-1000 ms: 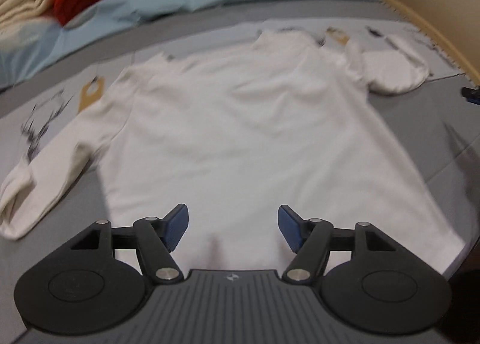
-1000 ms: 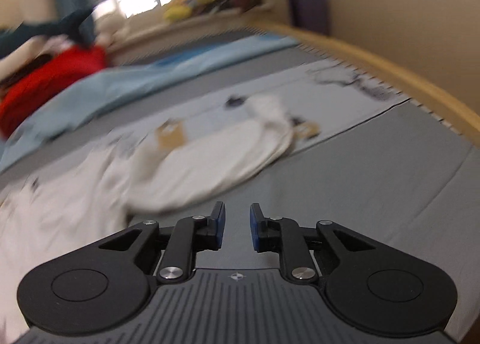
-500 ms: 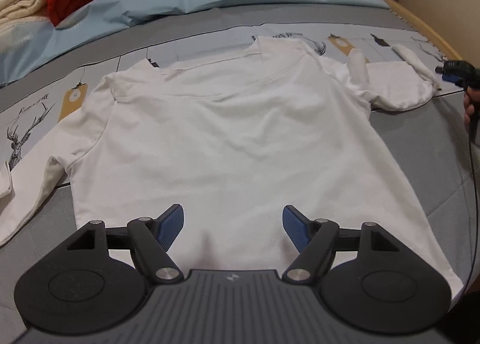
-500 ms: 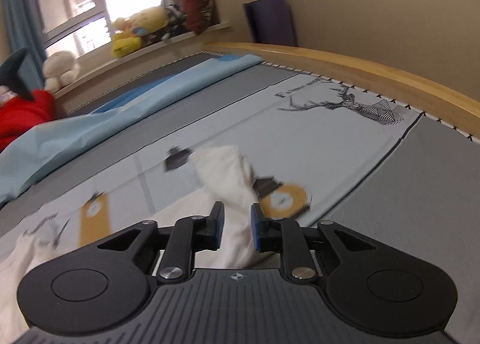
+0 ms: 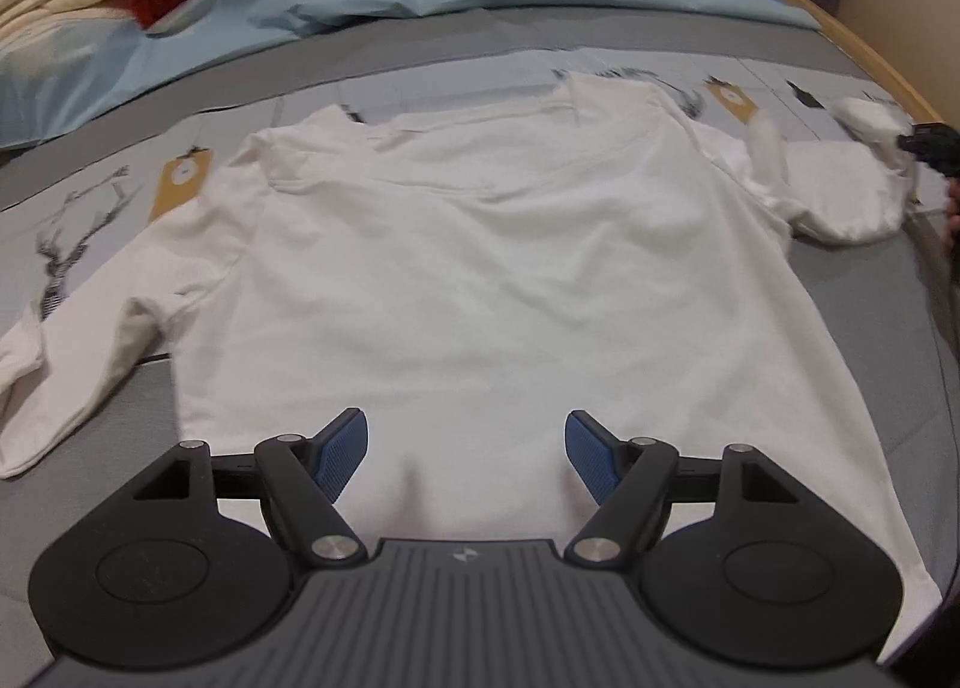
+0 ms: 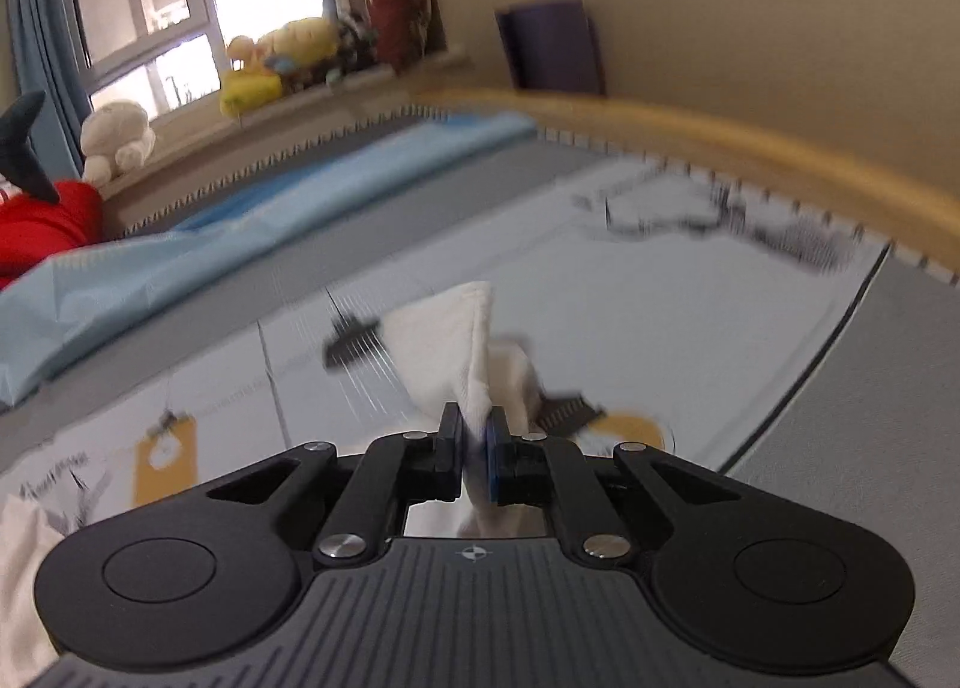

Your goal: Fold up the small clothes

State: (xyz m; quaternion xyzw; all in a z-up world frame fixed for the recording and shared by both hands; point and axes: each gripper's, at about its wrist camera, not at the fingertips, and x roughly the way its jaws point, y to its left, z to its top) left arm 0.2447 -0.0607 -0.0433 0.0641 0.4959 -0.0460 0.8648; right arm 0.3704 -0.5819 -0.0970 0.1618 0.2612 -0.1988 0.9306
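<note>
Shirt [image 5: 480,268] cuff [image 6: 462,352] apparently pinched, right gripper [image 6: 477,439].

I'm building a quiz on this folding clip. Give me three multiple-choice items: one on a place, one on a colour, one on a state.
1. Where does the white shirt lie?
A. spread flat on the bed cover
B. on the windowsill
C. in a basket

2. What colour are the left gripper finger pads?
A. red
B. blue
C. yellow

3. How is the right gripper?
A. wide open over bare cover
B. out of view
C. shut on the sleeve cuff

Answers:
1 A: the body lies flat with both sleeves out.
2 B: both pads show blue.
3 C: white fabric is pinched between the closed fingers.
</note>
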